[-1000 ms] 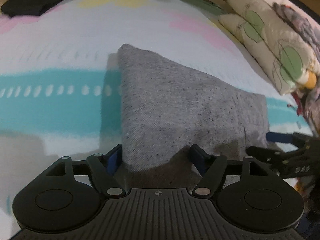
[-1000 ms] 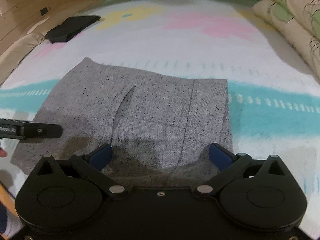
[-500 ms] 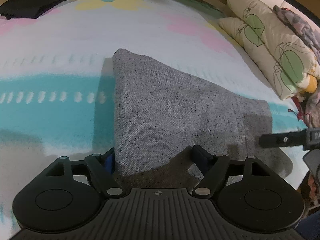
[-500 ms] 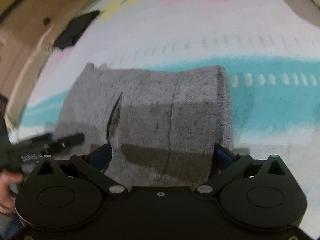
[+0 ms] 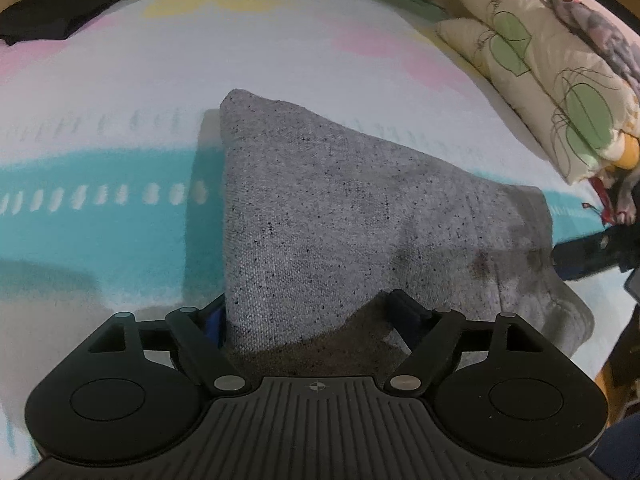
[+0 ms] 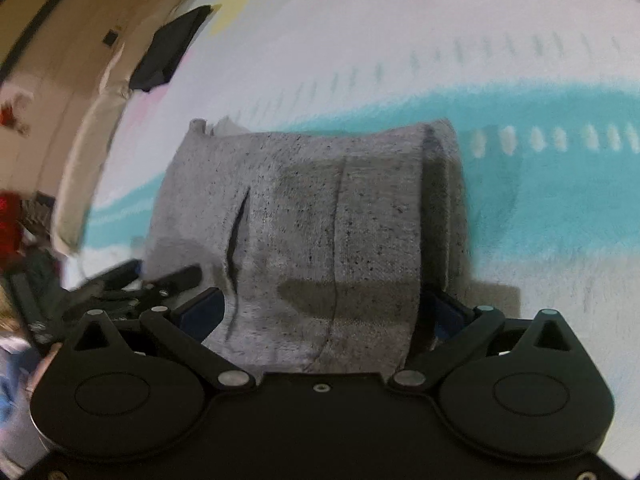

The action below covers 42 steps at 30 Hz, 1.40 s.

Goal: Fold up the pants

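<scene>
Grey pants point(image 5: 344, 216) are being lifted at their near edge off the bed point(image 5: 280, 60), cloth running away toward the far side. Left gripper point(image 5: 308, 312) and right gripper point(image 6: 320, 308) jaws are both spread wide with fabric between them; whether it is being pinched cannot be told. Near edge is being readied for folding away, both grippers equally close.

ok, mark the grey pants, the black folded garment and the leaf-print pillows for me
grey pants point(image 5: 340, 216), left wrist view, middle of the lifted panel
black folded garment point(image 5: 68, 4), left wrist view, top face
leaf-print pillows point(image 5: 560, 80), left wrist view, upper pillow's side

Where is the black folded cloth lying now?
The black folded cloth lies at the far left of the bedsheet in the left wrist view, beyond the grey pants, apart from them.
</scene>
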Available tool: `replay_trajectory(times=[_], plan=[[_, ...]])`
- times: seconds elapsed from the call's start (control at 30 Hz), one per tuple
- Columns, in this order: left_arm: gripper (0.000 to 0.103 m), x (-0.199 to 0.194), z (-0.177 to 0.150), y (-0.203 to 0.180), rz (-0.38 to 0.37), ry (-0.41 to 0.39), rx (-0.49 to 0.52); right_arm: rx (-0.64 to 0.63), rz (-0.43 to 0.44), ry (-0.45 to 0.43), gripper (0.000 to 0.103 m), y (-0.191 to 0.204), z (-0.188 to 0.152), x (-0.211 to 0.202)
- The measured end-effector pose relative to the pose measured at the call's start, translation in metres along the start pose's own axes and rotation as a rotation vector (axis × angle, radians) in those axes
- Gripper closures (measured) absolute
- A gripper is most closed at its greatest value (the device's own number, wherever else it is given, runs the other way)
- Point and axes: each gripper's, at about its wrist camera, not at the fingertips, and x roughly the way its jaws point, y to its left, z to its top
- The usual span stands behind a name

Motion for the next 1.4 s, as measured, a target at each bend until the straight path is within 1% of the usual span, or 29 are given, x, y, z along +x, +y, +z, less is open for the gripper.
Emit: replay_trajectory(times=[0.07,0.13,0.27,0.3,0.33,0.43,0.47,0.5,0.6,0.7,0.87,0.97,1.03,1.1,1.13,1.17,1.23,1.4], plan=[[0.024,0.001,-0.001,-0.001,0.005,-0.003,0.014,0.095,0.059,-0.01,0.0,-0.013,0.001,-0.005],[0.023,0.001,-0.002,-0.001,0.002,-0.014,0.005,0.16,0.114,-0.031,0.0,-0.024,-0.001,-0.009],[0.022,0.002,-0.003,-0.003,-0.004,-0.028,0.007,0.203,0.186,-0.059,0.001,-0.04,-0.007,-0.019],[0.021,0.002,-0.004,-0.003,-0.008,-0.03,0.01,0.205,0.187,-0.067,0.001,-0.042,-0.008,-0.022],[0.021,0.002,-0.005,-0.002,-0.014,-0.037,0.015,0.196,0.17,-0.08,0.0,-0.042,-0.01,-0.026],[0.022,0.0,-0.008,0.002,-0.04,-0.056,0.012,0.139,0.035,-0.092,0.0,-0.038,-0.012,-0.034],[0.022,-0.001,-0.008,0.003,-0.048,-0.062,0.01,0.123,0.01,-0.087,0.0,-0.037,-0.013,-0.034],[0.022,-0.001,-0.009,0.005,-0.056,-0.066,0.01,0.114,0.011,-0.078,0.0,-0.037,-0.013,-0.031],[0.022,-0.001,-0.009,0.007,-0.073,-0.066,0.008,0.096,0.075,-0.034,0.0,-0.036,-0.015,-0.012],[0.022,-0.001,-0.007,0.008,-0.081,-0.061,0.0,0.081,0.135,-0.033,0.0,-0.03,-0.013,0.001],[0.021,0.0,-0.005,0.008,-0.096,-0.069,0.004,0.042,0.148,-0.054,0.0,-0.02,-0.008,0.007],[0.022,-0.001,-0.005,0.01,-0.109,-0.069,0.0,0.077,0.164,-0.068,0.0,-0.022,-0.007,0.008],[0.022,-0.001,-0.004,0.012,-0.116,-0.069,-0.005,0.124,0.214,-0.094,0.0,-0.034,-0.011,0.007],[0.022,0.0,-0.003,0.013,-0.117,-0.069,-0.01,0.198,0.286,-0.12,0.0,-0.049,-0.014,0.005],[0.022,0.001,-0.002,0.013,-0.114,-0.068,-0.01,0.215,0.306,-0.12,0.0,-0.053,-0.014,0.004],[0.022,0.001,-0.001,0.012,-0.109,-0.067,-0.01,0.214,0.31,-0.116,0.0,-0.054,-0.013,0.004],[0.022,0.003,0.002,0.009,-0.093,-0.063,-0.006,0.192,0.289,-0.115,0.0,-0.05,-0.013,0.005],[0.021,0.008,0.008,-0.002,-0.04,-0.051,-0.005,0.161,0.228,-0.154,0.0,-0.038,-0.018,0.005]])
